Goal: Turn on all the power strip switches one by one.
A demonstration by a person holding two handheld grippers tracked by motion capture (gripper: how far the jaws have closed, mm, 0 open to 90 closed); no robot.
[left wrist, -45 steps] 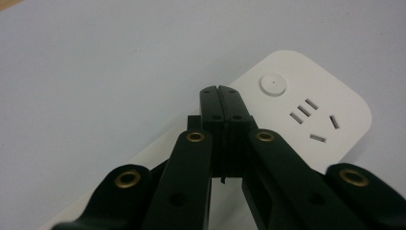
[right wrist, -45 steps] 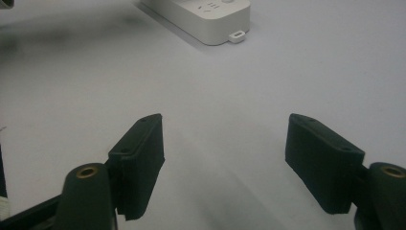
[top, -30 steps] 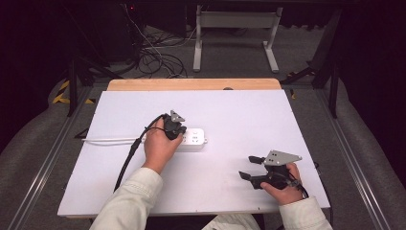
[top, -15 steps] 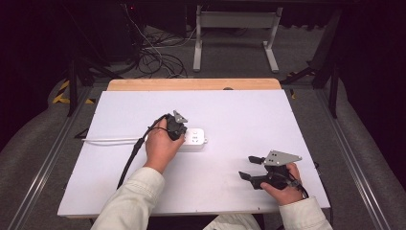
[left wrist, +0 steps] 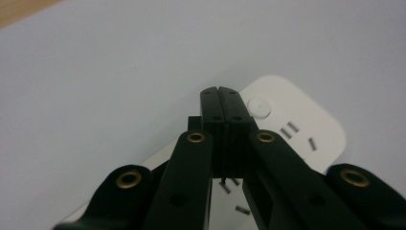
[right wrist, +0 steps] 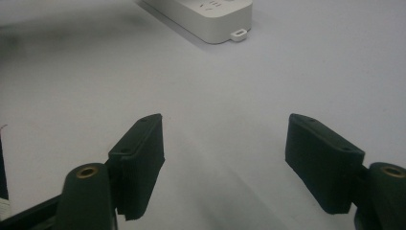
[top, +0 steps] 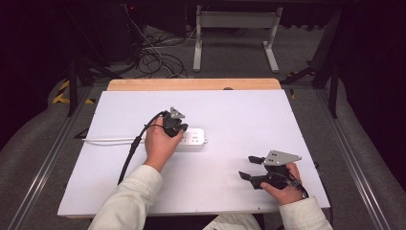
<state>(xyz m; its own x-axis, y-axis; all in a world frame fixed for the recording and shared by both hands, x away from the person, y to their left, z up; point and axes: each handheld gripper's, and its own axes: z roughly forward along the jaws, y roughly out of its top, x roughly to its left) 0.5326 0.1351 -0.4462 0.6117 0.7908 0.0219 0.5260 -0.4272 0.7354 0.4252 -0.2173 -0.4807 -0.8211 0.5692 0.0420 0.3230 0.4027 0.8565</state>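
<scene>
A white power strip (top: 195, 139) lies flat at the middle of the white table, its cord (top: 107, 141) running off to the left. My left gripper (top: 178, 130) points down over the strip's left part, jaws shut flat against each other. In the left gripper view the closed tips (left wrist: 221, 91) hover over the strip's socket face (left wrist: 297, 129), beside its round button. I see nothing clearly held between them. My right gripper (top: 246, 167) rests near the front right of the table, open and holding nothing. Its view shows the wide gap (right wrist: 225, 143) and the strip's end (right wrist: 206, 17) far ahead.
A white sheet (top: 249, 115) covers the table, with a wooden edge (top: 191, 84) showing at the back. A black cable (top: 131, 153) trails from the left gripper toward the front left. Beyond the table stand a metal frame (top: 234, 38) and loose cables on the floor.
</scene>
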